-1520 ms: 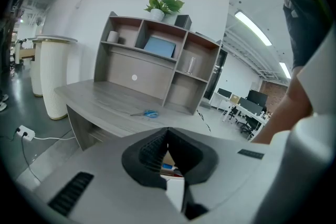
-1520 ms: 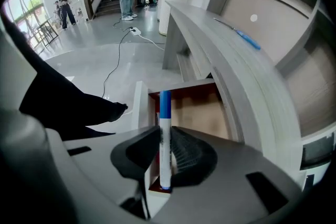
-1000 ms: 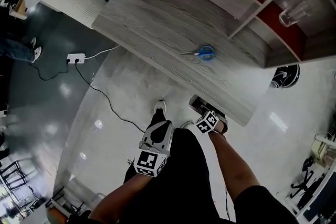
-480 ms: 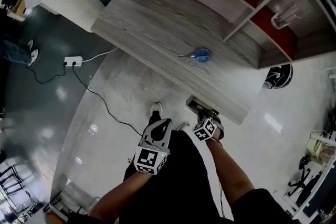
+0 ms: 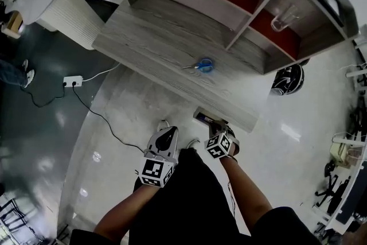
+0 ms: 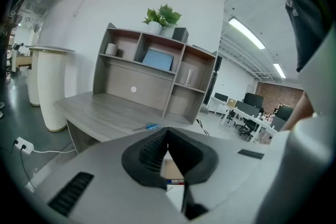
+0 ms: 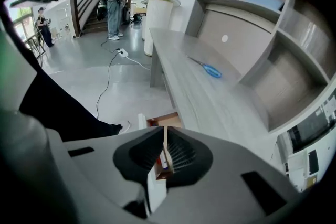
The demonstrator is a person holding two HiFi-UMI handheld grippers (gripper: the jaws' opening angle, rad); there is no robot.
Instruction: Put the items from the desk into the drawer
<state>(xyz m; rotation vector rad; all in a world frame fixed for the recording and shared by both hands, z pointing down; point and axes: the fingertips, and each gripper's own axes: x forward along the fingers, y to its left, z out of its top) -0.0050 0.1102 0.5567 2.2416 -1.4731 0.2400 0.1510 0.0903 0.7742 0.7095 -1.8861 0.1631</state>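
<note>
Blue-handled scissors (image 5: 202,65) flat on desk (image 5: 149,37), right of centre, drawer (image 5: 206,117) open under desk's right end, left gripper (image 5: 166,133) jaws closed, empty, right gripper (image 5: 222,127) by drawer, jaws just closing, all but together, nothing between.

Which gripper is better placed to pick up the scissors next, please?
Right: the right gripper hangs above the drawer, nearer the scissors; its empty jaws have just been closing.
</note>
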